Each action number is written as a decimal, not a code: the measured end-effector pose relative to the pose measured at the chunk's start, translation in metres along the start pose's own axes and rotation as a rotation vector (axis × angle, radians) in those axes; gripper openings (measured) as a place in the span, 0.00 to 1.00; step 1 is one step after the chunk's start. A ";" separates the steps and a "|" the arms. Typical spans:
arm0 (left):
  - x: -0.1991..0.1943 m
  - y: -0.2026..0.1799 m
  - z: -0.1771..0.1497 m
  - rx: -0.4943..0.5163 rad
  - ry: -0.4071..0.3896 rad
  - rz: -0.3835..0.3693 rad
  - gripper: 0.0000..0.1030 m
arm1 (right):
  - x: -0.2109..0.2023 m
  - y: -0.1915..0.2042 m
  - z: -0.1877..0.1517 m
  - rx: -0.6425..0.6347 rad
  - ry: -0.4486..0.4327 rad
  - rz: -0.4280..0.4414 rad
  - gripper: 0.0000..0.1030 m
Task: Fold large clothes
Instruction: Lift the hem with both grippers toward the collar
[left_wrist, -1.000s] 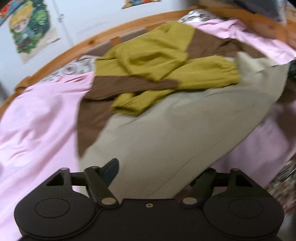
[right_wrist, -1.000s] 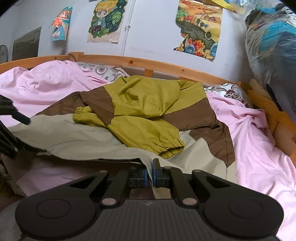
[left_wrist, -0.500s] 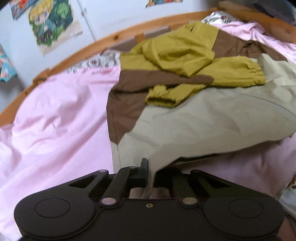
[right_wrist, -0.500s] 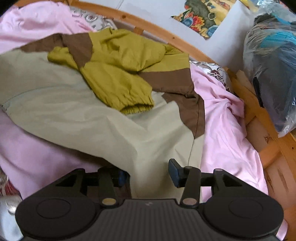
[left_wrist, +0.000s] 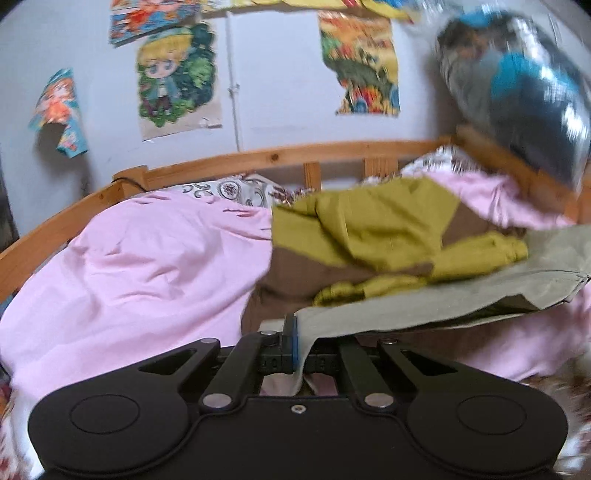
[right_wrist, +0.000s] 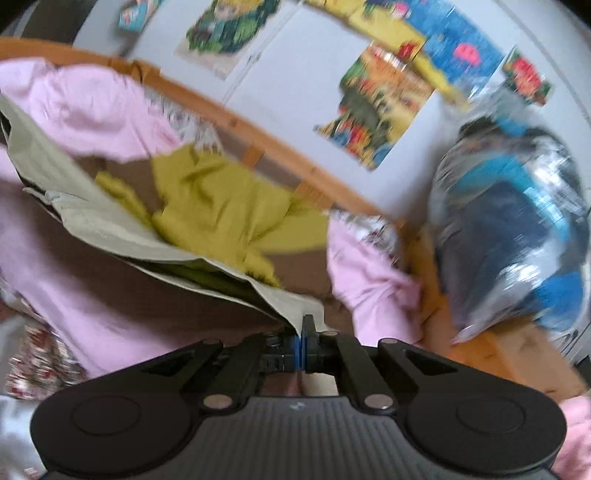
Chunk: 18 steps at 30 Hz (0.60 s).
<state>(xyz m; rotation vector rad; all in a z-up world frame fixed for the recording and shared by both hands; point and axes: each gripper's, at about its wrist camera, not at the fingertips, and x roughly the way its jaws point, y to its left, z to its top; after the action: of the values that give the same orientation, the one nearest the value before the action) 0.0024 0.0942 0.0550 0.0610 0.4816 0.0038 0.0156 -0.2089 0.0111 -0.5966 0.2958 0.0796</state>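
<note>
Jacket (left_wrist: 369, 229): big garment, olive-yellow top, brown mid band, pale beige lower panel; lies on the bed (left_wrist: 140, 266) over the pink sheet, toward the headboard side.
Beige hem (left_wrist: 424, 306): edge nearest both cams, lifted clear of the sheet, stretched in a taut line w/ dark lining showing under it.
Left hand-held gripper (left_wrist: 295, 347): clenched on the hem's left corner; jaws have just been closing, cloth pinched betw. the blue pads and draping down past them. Rest of jacket runs up & right from this grip.
Right hand-held gripper (right_wrist: 302, 343): clenched on the hem's other corner (right_wrist: 291, 302); jaws have just been closing, beige cloth betw. the pads. Jacket spreads up & left from here (view is rolled, quite blurred).
Sleeves (left_wrist: 480, 251): yellow, w/ gathered cuffs, folded across the jacket body, beyond the hem.
Headboard (left_wrist: 295, 155): wooden rail behind the jacket; patterned pillow (left_wrist: 229, 190) just in front of it.
Wall (left_wrist: 277, 74): cartoon posters above the headboard.
Plastic bag (right_wrist: 517, 229): shiny, dark/blue contents, right of the jacket past the bed's corner.
</note>
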 end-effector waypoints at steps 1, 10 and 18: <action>-0.015 0.005 0.002 -0.024 -0.006 -0.008 0.00 | -0.018 -0.003 0.004 -0.001 -0.020 -0.006 0.01; -0.062 0.027 0.053 -0.067 -0.085 -0.059 0.00 | -0.087 -0.003 0.040 -0.087 -0.154 -0.081 0.01; 0.040 0.020 0.149 0.013 -0.108 0.027 0.00 | 0.016 -0.044 0.091 -0.044 -0.209 -0.171 0.01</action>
<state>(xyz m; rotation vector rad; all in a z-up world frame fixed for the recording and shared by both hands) 0.1072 0.1063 0.1697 0.0801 0.3731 0.0240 0.0613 -0.1942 0.1021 -0.6496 0.0396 -0.0162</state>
